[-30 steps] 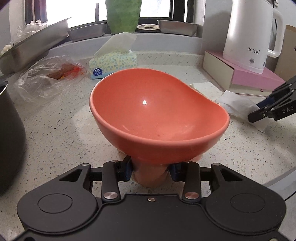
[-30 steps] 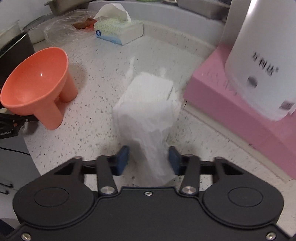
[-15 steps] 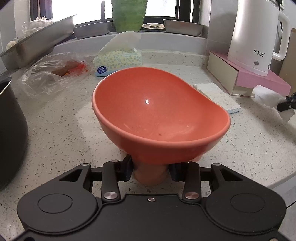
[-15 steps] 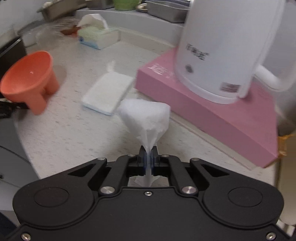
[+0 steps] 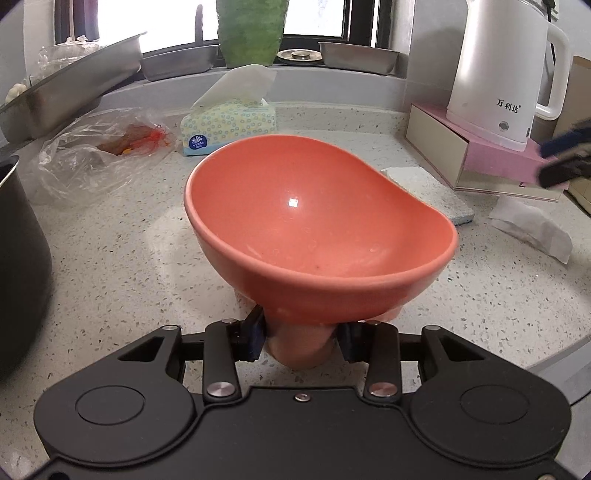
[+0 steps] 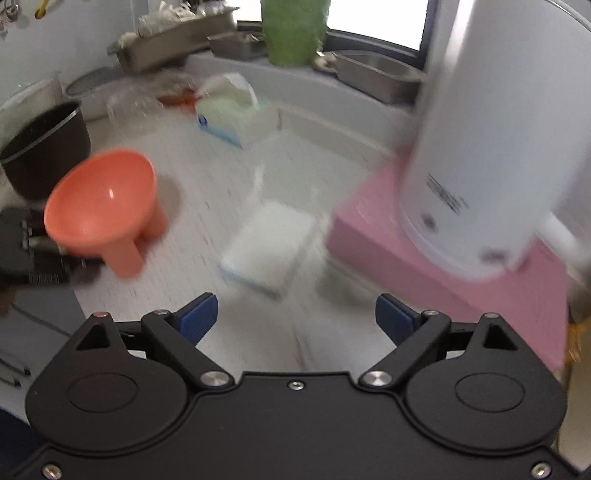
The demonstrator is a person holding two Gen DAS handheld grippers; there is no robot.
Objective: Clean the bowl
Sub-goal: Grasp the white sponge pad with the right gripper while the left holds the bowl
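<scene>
Left gripper (image 5: 301, 341) clamps bowl (image 5: 317, 225) leg; right gripper (image 6: 295, 317) spread, empty; probably sponge (image 6: 269, 247) grab next.

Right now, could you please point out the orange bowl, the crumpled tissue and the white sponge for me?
orange bowl (image 5: 314, 221): left wrist view, inner wall.
crumpled tissue (image 5: 532, 225): left wrist view, middle of the wad.
white sponge (image 6: 269, 243): right wrist view, top face.

Daylight floods through a dark-framed window (image 5: 177, 22) onto a grey sill (image 5: 332, 79) (steel trays lined along it) above a speckled white stone desk (image 5: 122, 266).
</scene>
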